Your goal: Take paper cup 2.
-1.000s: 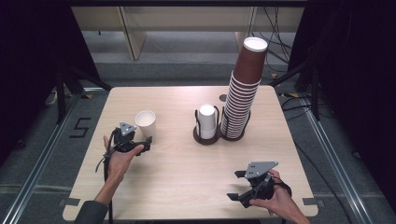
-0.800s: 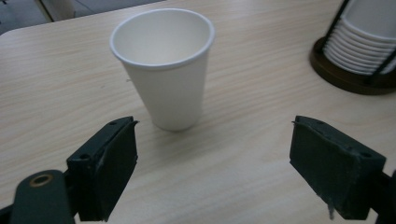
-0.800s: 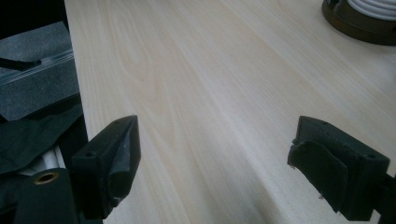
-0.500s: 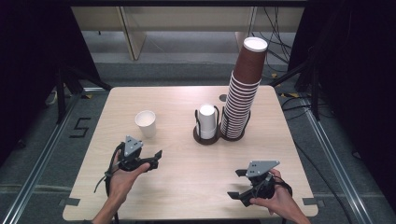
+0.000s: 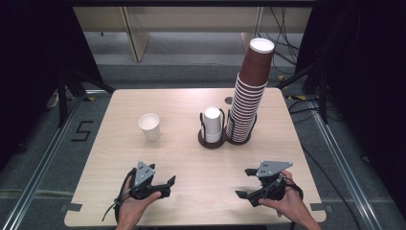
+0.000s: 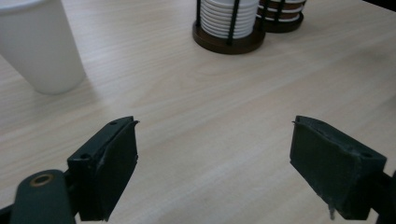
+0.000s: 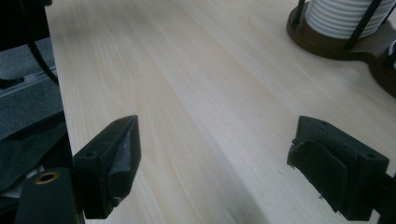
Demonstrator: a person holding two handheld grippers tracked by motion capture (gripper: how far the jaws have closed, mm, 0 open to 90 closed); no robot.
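A single white paper cup (image 5: 150, 126) stands upright on the left half of the wooden table (image 5: 182, 103); it also appears at the top left of the left gripper view (image 6: 39, 46). My left gripper (image 5: 168, 187) rests near the front edge, well short of that cup, open and empty (image 6: 215, 163). My right gripper (image 5: 243, 183) sits near the front right, jaws wide apart with nothing between them (image 7: 217, 163). A dark wire holder with a stack of white cups (image 5: 212, 127) stands mid-table, beside a tall leaning stack of brown cups (image 5: 249, 96).
The holder's round dark base (image 6: 229, 39) lies ahead of the left gripper, and its edge (image 7: 327, 44) shows at the right gripper view's upper right. The table's left edge and grey floor (image 7: 28, 107) are close beside the right gripper's left jaw.
My left gripper has drawn back from beside the white cup to the table's front edge. The cup stays upright where it was. The right gripper has barely moved.
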